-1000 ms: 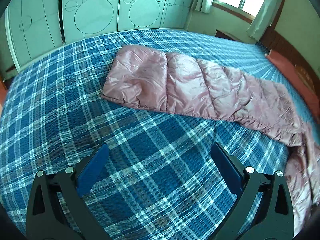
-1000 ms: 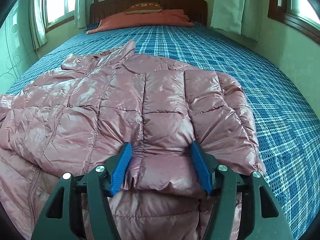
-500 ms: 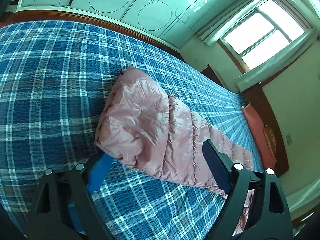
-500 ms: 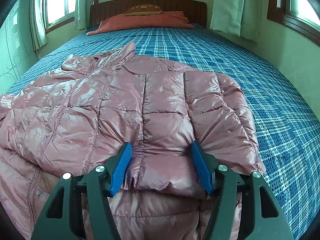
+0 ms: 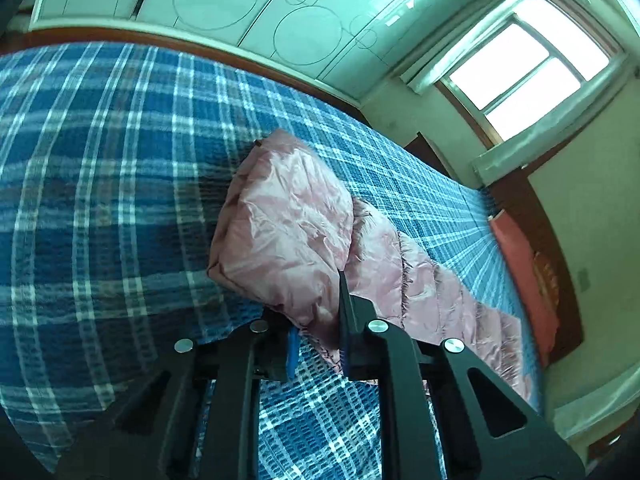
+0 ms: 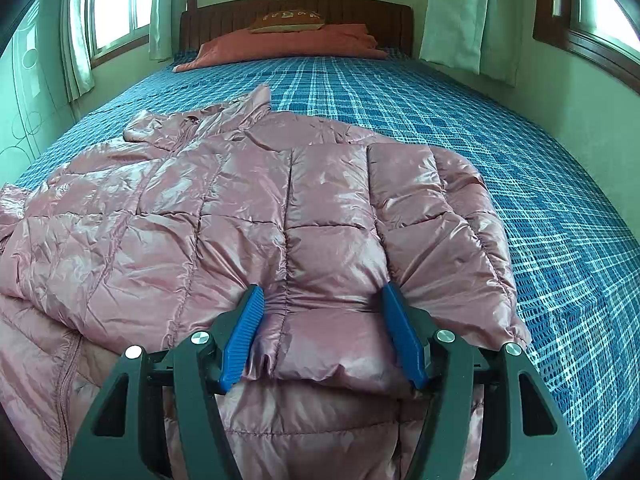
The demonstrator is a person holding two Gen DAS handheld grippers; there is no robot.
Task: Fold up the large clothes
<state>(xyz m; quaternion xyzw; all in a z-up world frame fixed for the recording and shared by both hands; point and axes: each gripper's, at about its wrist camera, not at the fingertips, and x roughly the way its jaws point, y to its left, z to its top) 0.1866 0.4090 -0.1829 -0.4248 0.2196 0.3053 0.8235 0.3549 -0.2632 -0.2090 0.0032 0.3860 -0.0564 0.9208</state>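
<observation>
Both of my hand-held grippers are working on one glossy pink quilted puffer jacket [image 6: 256, 216], which is lying spread across the blue plaid bedspread [image 6: 460, 128] of the bed. Through the left wrist view I am seeing my left gripper [image 5: 318, 344] clamped tight on the near edge of the jacket's long padded sleeve [image 5: 288, 228]; its blue-padded fingers [image 5: 292, 350] are pinching the shiny fabric close to the cuff end, and the rest of the sleeve is trailing away from that gripper toward the orange pillow [image 5: 520, 264] beside the dark wooden headboard [image 5: 560, 264]. Through the right wrist view I am seeing my right gripper [image 6: 324, 336] standing partly spread, with its ribbed blue pads [image 6: 244, 340] pressing into either side of a puffy folded panel at the jacket's near edge, so it is gripping that thick fold. Beyond this gripper the jacket's body is lying flat, its collar [image 6: 240, 108] pointing toward the headboard and the bedspread showing bare on the far side of it. Pale green curtains [image 6: 464, 12] are hanging beside the headboard, and pale wardrobe doors with circle outlines [image 5: 240, 4] are standing past the bedspread in the left view.
</observation>
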